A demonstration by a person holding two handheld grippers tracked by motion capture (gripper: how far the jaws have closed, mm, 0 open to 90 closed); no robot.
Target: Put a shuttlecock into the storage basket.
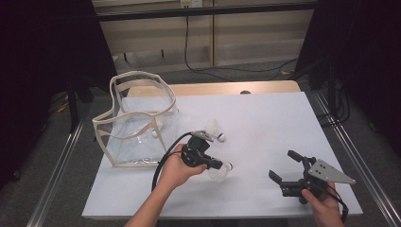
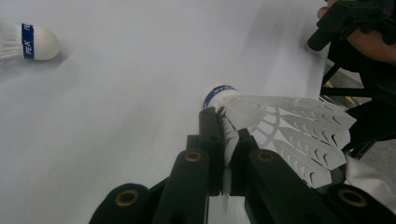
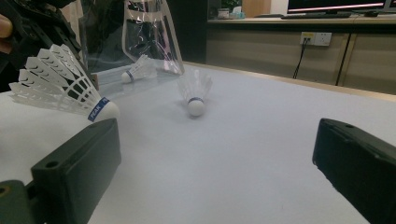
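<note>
Nearest the high camera, the right gripper (image 1: pixel 283 166) is held low over the counter (image 1: pixel 265 118) at about five o'clock, its jaws spread wide with nothing between them. At about seven o'clock, the left gripper (image 1: pixel 218 165) is clamped narrowly on the feather skirt of a shuttlecock (image 1: pixel 220 173). Its long axis is kept roughly level, the cork pointing toward three o'clock in the high view and the feathers lying back in the jaws. A second shuttlecock (image 1: pixel 215 128) is seen resting on the counter near the middle. A third shuttlecock (image 1: pixel 158 126) is seen inside the clear bag (image 1: pixel 137 118) at ten o'clock.
</note>
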